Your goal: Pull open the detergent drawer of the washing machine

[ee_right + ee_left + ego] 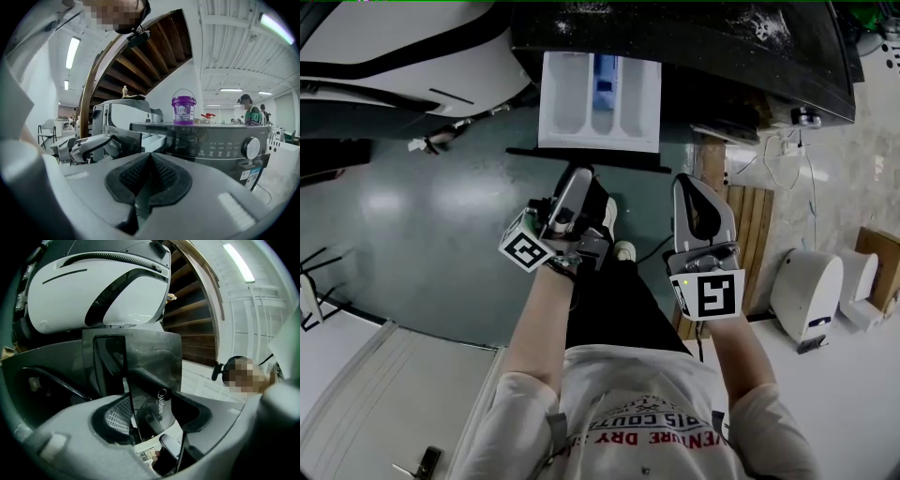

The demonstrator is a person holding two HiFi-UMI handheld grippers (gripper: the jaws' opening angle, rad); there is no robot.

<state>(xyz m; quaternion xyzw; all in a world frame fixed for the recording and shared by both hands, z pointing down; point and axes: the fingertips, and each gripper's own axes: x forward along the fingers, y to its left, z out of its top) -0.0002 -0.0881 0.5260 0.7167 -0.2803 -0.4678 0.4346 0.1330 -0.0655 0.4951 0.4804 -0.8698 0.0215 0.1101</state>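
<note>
The dark washing machine [694, 47] stands at the top of the head view. Its detergent drawer [600, 98] is pulled out and shows white compartments behind a dark front panel [581, 157]. My left gripper [578, 176] is at that panel. In the left gripper view the panel [150, 362] stands between the jaws, and the left gripper [150, 420] is shut on it. To the right of the drawer my right gripper [692, 187] is held shut with nothing in it; its pads [164, 173] meet. The right gripper view shows the drawer [140, 138] from the side.
A white machine [394, 47] stands to the left of the washer. A purple tub [183, 107] sits on the washer's top. Wooden slats [750, 225] and a white appliance [806, 291] are at the right. A person [251, 112] stands far behind.
</note>
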